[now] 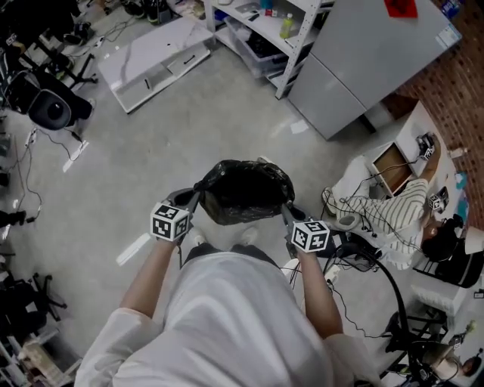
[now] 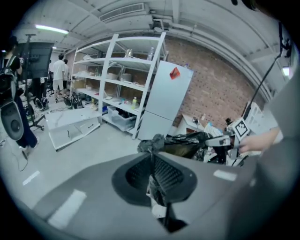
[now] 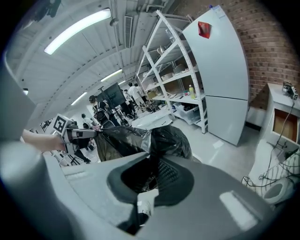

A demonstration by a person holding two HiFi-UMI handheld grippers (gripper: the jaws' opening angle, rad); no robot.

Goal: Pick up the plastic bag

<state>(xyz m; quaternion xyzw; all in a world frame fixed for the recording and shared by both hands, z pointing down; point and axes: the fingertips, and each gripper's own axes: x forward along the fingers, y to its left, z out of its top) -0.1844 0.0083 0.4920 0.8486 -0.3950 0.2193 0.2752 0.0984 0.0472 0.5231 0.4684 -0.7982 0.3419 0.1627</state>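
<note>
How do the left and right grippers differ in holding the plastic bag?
The left gripper pinches the plastic bag at its left edge, the right gripper at its right edge. In the head view the right gripper sits lower in frame than the left. The right gripper view shows far more bag ahead than the left gripper view. Both are shut on the bag.

- The plastic bag [image 1: 244,190] is glossy black.
- The left gripper [image 1: 195,200] and the right gripper [image 1: 287,212] are dark grey; each carries a white cube with black square markers.
- The person's shirt [image 1: 242,317] is white.
- The floor [image 1: 189,128] is pale grey.
- The far cabinet [image 1: 363,53] is light grey, with a red sticker [image 1: 401,7].
- The shelf rack [image 1: 296,34] is white; a bottle [image 1: 286,25] on it is yellow-green.
- The brick wall [image 1: 457,83] on the right is red-brown.
- The cloth [image 1: 393,208] on the right is white with dark stripes.
</note>
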